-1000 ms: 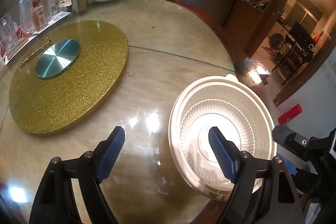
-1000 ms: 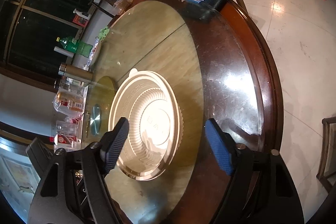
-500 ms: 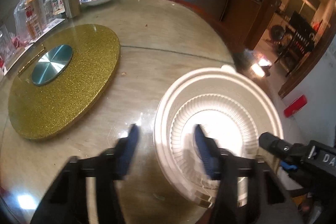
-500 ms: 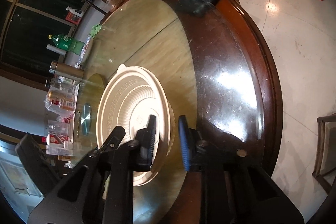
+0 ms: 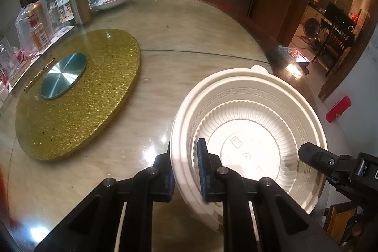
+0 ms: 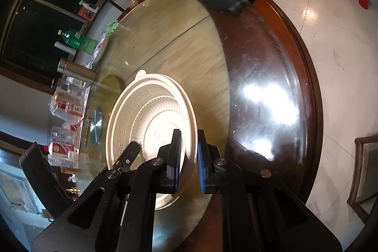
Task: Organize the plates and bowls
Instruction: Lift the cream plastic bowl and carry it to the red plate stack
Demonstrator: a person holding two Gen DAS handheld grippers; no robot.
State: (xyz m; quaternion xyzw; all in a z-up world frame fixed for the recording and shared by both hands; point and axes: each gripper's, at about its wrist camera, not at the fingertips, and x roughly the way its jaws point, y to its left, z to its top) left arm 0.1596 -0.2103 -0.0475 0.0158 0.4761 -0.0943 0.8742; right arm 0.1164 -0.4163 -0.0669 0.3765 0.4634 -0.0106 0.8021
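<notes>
Low in the left view, your left hand-held gripper (image 5: 186,169) has just been closing and now pinches the near rim of the white bowl (image 5: 255,134), one pad inside and one outside. Low in the right view, your right hand-held gripper (image 6: 189,157) has just been closing too and pinches the bowl's other rim. The bowl sits at the near edge of the table (image 5: 200,39). Farther back, at left, lies a gold disc (image 5: 94,86). Bottles stand at the upper left.
</notes>
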